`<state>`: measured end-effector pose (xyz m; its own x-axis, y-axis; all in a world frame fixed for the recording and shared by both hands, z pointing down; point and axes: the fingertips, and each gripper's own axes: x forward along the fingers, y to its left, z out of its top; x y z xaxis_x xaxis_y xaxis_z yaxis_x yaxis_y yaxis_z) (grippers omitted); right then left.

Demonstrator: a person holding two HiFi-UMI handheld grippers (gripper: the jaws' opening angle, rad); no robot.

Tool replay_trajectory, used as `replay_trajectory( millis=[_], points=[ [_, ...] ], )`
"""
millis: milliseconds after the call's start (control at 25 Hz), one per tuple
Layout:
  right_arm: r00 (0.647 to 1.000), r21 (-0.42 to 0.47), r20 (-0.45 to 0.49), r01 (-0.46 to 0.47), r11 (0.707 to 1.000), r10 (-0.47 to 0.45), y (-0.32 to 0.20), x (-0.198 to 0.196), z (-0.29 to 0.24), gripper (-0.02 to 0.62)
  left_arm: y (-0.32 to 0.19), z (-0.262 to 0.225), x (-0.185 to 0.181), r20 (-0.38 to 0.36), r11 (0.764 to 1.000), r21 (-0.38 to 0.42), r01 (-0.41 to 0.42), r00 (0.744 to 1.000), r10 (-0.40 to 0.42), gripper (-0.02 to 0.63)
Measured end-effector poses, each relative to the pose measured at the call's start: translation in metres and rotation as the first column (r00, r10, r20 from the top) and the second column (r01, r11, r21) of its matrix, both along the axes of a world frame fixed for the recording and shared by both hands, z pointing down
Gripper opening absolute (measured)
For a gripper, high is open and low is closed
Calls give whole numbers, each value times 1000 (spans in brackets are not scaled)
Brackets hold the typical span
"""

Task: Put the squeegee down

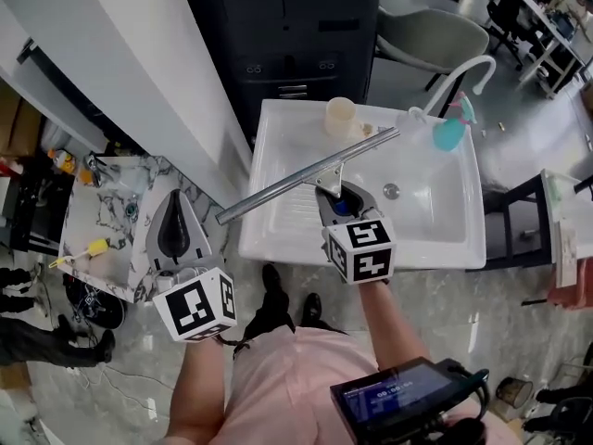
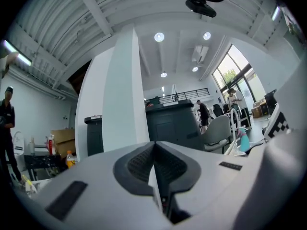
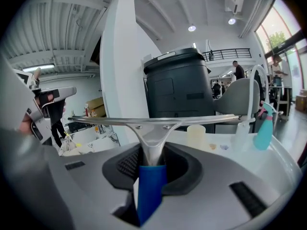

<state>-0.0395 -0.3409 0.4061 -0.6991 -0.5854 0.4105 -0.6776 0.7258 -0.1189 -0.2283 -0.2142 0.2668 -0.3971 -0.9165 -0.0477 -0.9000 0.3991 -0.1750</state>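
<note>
My right gripper (image 1: 339, 200) is shut on the blue handle of the squeegee (image 1: 306, 176), whose long metal blade bar runs diagonally above the white sink unit (image 1: 278, 239). In the right gripper view the squeegee (image 3: 152, 138) stands upright between the jaws, its bar level in front of a dark cabinet. My left gripper (image 1: 172, 228) hovers to the left, over the marble-topped side table (image 1: 111, 248). In the left gripper view its jaws (image 2: 156, 169) are pressed together with nothing between them.
On the sink unit's back edge stand a cream cup (image 1: 340, 116), a white curved tap (image 1: 463, 77) and a teal spray bottle (image 1: 451, 128). A white pillar (image 1: 139, 82) rises at left, the dark cabinet (image 1: 287, 35) behind. The side table holds bottles and a yellow brush (image 1: 88, 248).
</note>
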Motion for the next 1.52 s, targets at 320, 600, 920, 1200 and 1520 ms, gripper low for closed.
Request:
replay_trajectory(
  millis=[320, 600, 920, 1200, 1520],
  points=[
    [997, -66, -61, 36, 997, -40, -1, -11, 39, 92, -12, 27, -11, -38, 999, -43, 4, 999, -6, 9],
    [991, -137, -102, 67, 988, -81, 0, -21, 75, 92, -21, 56, -23, -72, 995, -99, 10, 997, -17, 9],
    [980, -222, -148, 99, 970, -134, 6, -31, 120, 92, -24, 90, -37, -111, 987, -156, 26, 993, -43, 9],
    [966, -278, -186, 122, 953, -178, 12, -39, 150, 94, -26, 115, -47, -140, 980, -194, 36, 988, -64, 9],
    [950, -319, -222, 140, 937, -218, 17, -48, 175, 95, -29, 133, -58, -161, 975, -218, 40, 984, -76, 9]
  ],
)
